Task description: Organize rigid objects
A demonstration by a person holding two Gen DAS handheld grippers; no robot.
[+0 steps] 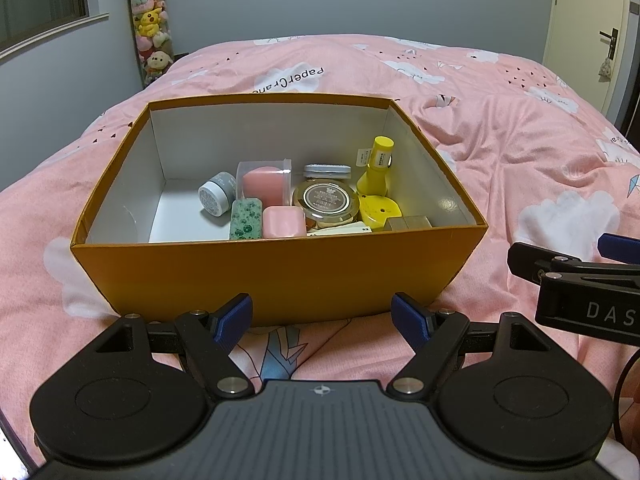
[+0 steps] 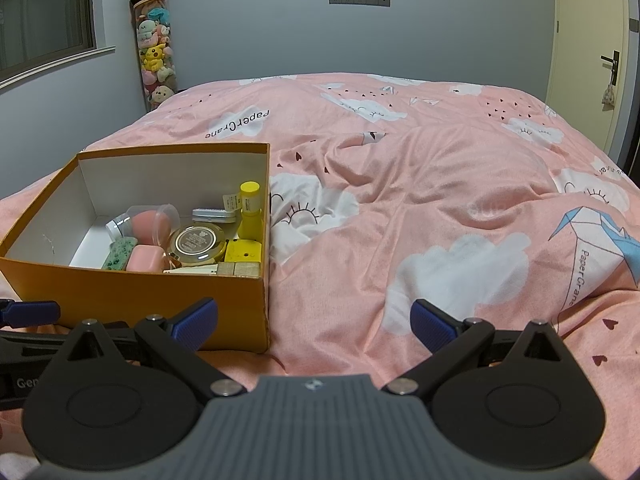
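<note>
An orange cardboard box (image 1: 280, 276) stands on the pink bed, also in the right wrist view (image 2: 132, 300). Inside lie a round gold compact (image 1: 326, 202), a yellow bottle (image 1: 376, 168), a pink case (image 1: 282, 222), a green patterned tin (image 1: 246, 220), a clear tub with a pink sponge (image 1: 264, 182), a small grey jar (image 1: 216, 198), a silver tin (image 1: 327, 171) and wooden blocks (image 1: 410, 223). My left gripper (image 1: 322, 322) is open and empty, just before the box's near wall. My right gripper (image 2: 314, 326) is open and empty, at the box's right corner.
The pink duvet (image 2: 440, 208) with cloud and crane prints is rumpled to the right of the box. A tall clear tube of plush toys (image 2: 154, 52) stands at the far wall. A door (image 2: 592, 60) is at far right.
</note>
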